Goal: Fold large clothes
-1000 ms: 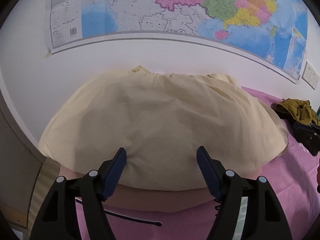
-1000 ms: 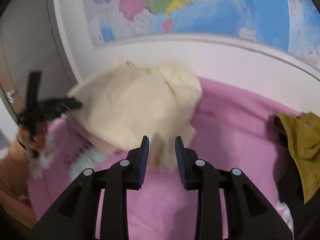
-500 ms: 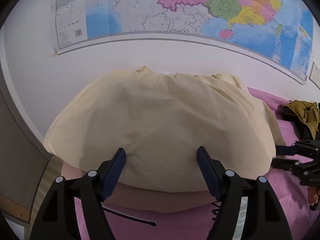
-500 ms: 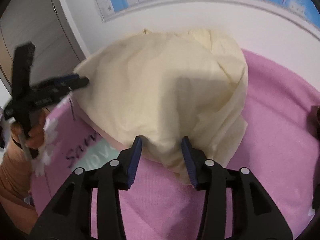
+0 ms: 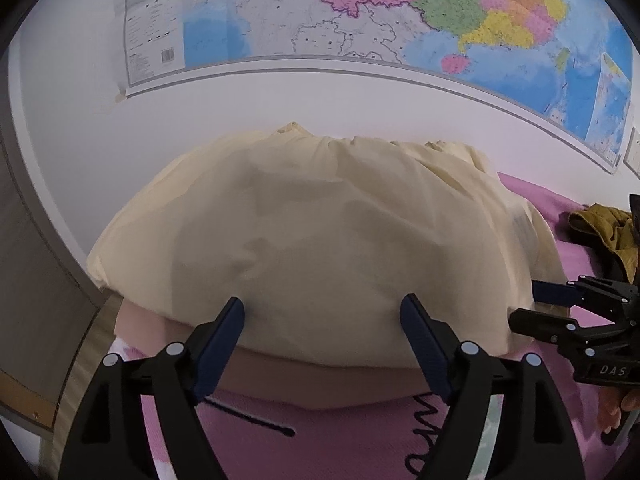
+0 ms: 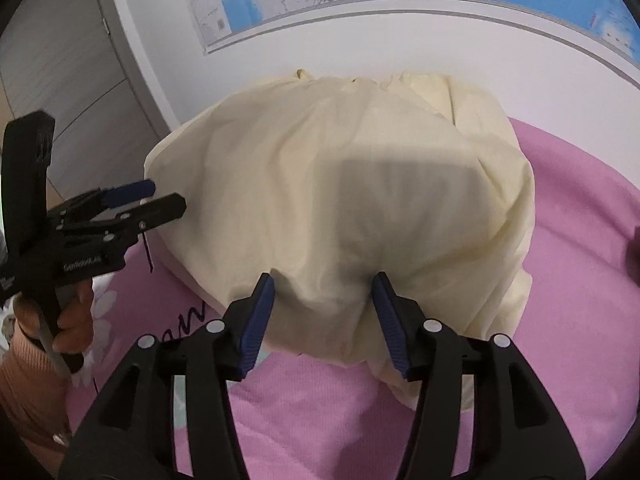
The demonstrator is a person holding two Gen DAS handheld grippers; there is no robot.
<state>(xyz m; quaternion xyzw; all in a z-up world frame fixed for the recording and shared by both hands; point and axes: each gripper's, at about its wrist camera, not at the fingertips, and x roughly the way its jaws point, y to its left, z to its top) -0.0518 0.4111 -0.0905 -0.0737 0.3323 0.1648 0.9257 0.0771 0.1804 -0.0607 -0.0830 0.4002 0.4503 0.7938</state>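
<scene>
While one cream garment (image 5: pixel 320 232) lies heaped, two claws, left claw (image 5: pixel 322 316) wide, right claw (image 6: pixel 323 292) just widening, both empty.

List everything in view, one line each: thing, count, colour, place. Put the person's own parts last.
cream garment: one, pale yellow, heaped on the bed against the wall
pink bedcover: one, pink with dark lettering, under the garment
olive garment: one, mustard-olive, crumpled on the bed at the right edge of the left wrist view
wall map: one, multicoloured, on the white wall above the bed
wall switch plate: one, white, below the map's right end
left gripper: one, black with blue pads, open, at the garment's near edge
right gripper: one, black with blue pads, jaws just opening, cloth bulging between them
hand: one, holding the left gripper's handle
sleeve: one, peach, on that arm
</scene>
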